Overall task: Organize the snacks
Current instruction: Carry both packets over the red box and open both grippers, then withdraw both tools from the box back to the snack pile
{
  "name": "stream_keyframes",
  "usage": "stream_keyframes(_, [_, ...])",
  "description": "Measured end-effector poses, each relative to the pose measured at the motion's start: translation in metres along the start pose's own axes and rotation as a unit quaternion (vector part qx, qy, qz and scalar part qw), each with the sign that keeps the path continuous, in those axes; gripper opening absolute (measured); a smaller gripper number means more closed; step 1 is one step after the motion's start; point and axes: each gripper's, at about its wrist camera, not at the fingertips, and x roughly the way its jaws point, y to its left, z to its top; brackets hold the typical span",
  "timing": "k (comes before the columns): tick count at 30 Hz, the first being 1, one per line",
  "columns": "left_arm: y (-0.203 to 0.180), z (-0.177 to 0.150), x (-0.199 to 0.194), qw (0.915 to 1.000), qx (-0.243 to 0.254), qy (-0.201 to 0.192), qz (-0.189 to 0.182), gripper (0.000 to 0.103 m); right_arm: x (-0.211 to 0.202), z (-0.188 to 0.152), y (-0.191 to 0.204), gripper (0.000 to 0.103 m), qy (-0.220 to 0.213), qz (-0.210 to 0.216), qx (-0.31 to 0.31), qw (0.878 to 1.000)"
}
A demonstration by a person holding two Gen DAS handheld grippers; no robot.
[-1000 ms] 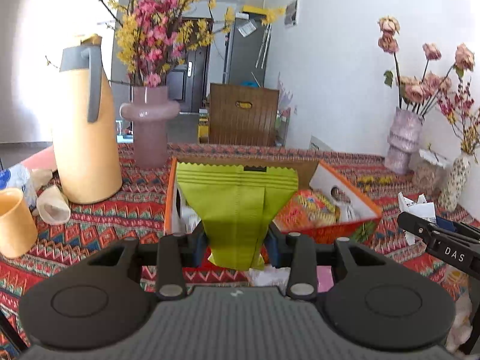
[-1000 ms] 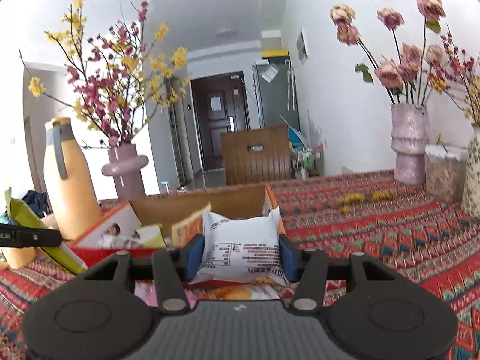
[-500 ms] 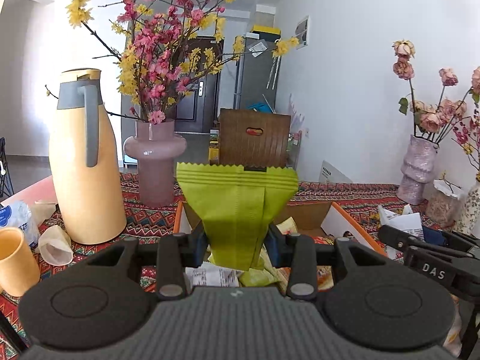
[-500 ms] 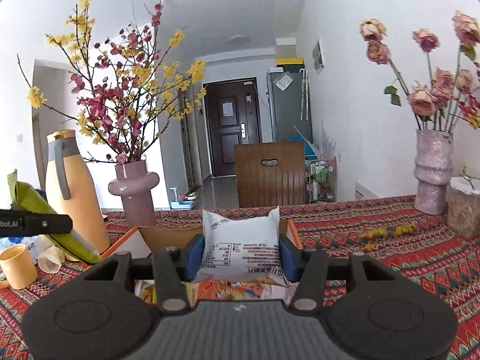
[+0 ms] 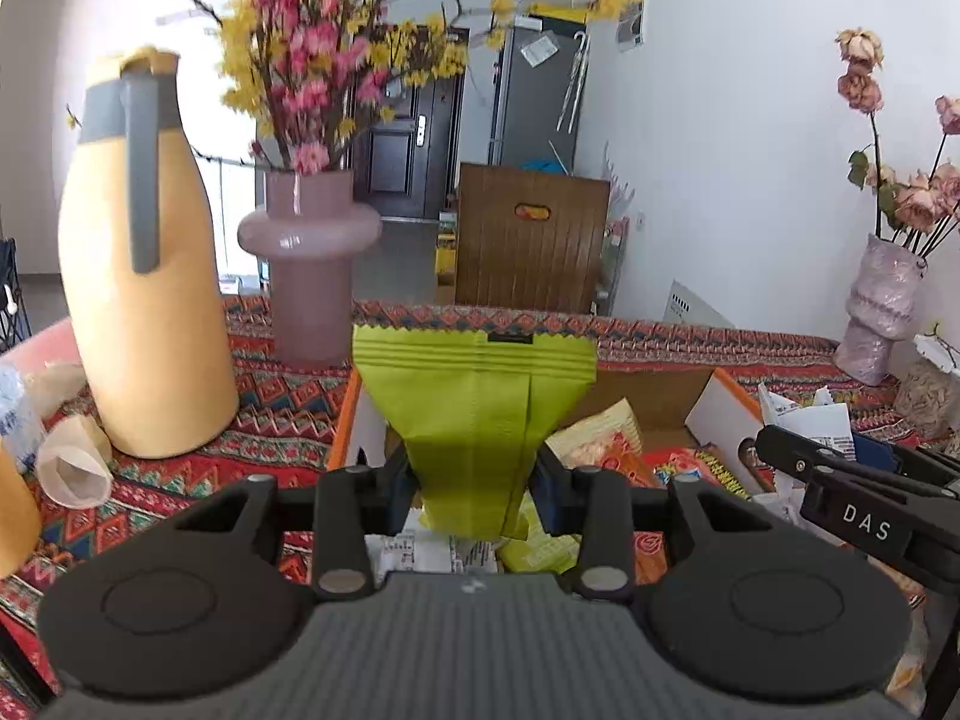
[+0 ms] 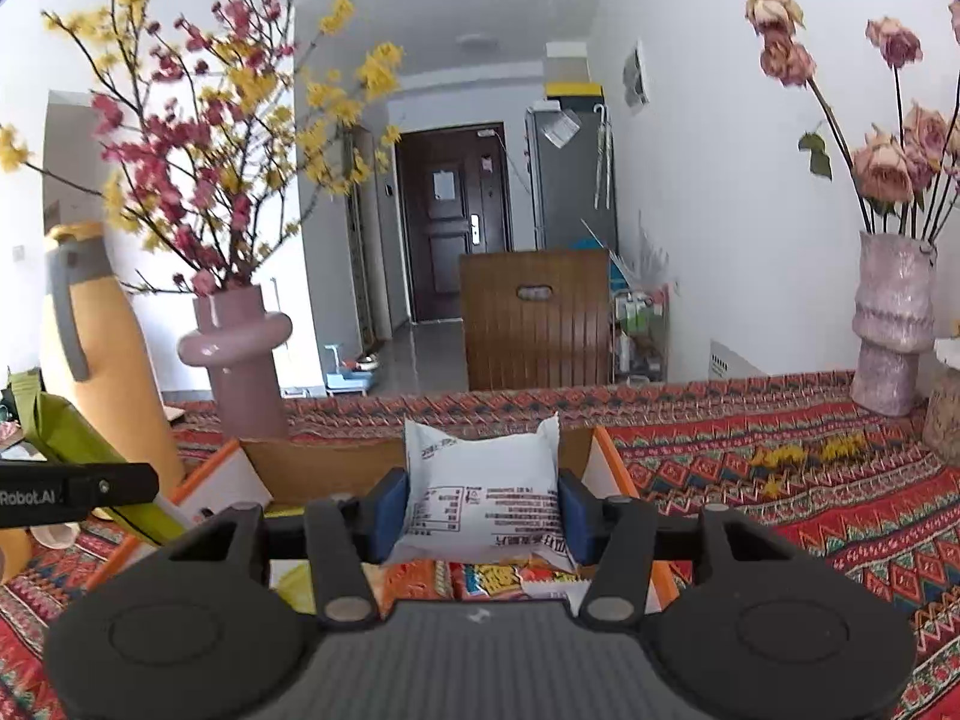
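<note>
My left gripper (image 5: 474, 480) is shut on a lime-green snack pouch (image 5: 474, 408), held upright over the near left part of an orange-rimmed cardboard box (image 5: 729, 402) that holds several snack packets (image 5: 606, 438). My right gripper (image 6: 483, 510) is shut on a white snack packet (image 6: 483, 480) with black print, held above the same box (image 6: 612, 456) over its right half. The right gripper shows at the right edge of the left wrist view (image 5: 864, 516); the left gripper with the green pouch shows at the left of the right wrist view (image 6: 78, 489).
A tall yellow jug (image 5: 141, 276) and a pink vase of blossoms (image 5: 309, 252) stand left of the box. Cups (image 5: 72, 465) lie at the far left. A pink vase of dried roses (image 6: 894, 324) stands at the back right on the patterned tablecloth (image 6: 810, 480). A wooden chair (image 5: 531, 240) is behind the table.
Both grippers, each still holding its packet, have risen and moved forward over the box. The left one now tilts down again toward the box interior.
</note>
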Motion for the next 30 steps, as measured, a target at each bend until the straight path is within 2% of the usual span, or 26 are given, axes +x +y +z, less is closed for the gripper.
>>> stream_keyframes(10, [0.002,-0.012,0.021,1.0000,0.000,-0.003,0.000,0.041,0.024,-0.017,-0.003,0.053,0.026,-0.005,0.002,1.000])
stream_keyframes(12, [0.003,-0.014,0.019,1.0000,-0.004,-0.008,-0.004,0.052,0.026,-0.018,-0.004,0.058,0.030,-0.002,0.005,1.000])
stream_keyframes(14, [0.006,-0.013,0.018,0.9999,-0.012,-0.012,-0.003,0.078,0.024,-0.018,-0.005,0.069,0.025,-0.003,0.009,1.000])
stream_keyframes(15, [0.007,-0.013,0.016,0.9998,-0.014,-0.016,0.001,0.079,0.022,-0.018,-0.006,0.074,0.021,-0.003,0.011,1.000])
stream_keyframes(16, [0.007,-0.013,0.014,0.9997,-0.015,-0.018,0.001,0.081,0.019,-0.017,-0.007,0.085,0.017,-0.002,0.014,1.000])
stream_keyframes(17, [0.009,-0.013,0.012,0.9996,-0.019,-0.020,0.000,0.088,0.017,-0.017,-0.008,0.094,0.012,-0.003,0.018,1.000])
stream_keyframes(19, [0.010,-0.013,0.008,0.9991,-0.026,-0.032,0.008,0.103,0.012,-0.016,-0.011,0.100,0.003,-0.006,0.024,1.000])
stream_keyframes(21, [0.009,-0.014,0.004,0.9985,-0.024,-0.045,0.020,0.103,0.008,-0.015,-0.014,0.103,-0.003,-0.006,0.031,0.999])
stream_keyframes(27, [0.004,-0.012,0.005,0.9982,-0.022,-0.044,0.036,0.103,0.011,-0.016,-0.016,0.103,-0.002,-0.007,0.033,0.999])
stream_keyframes(30, [0.000,-0.007,-0.005,0.9971,-0.019,-0.046,0.057,0.103,0.010,-0.014,-0.014,0.103,-0.006,-0.004,0.028,1.000])
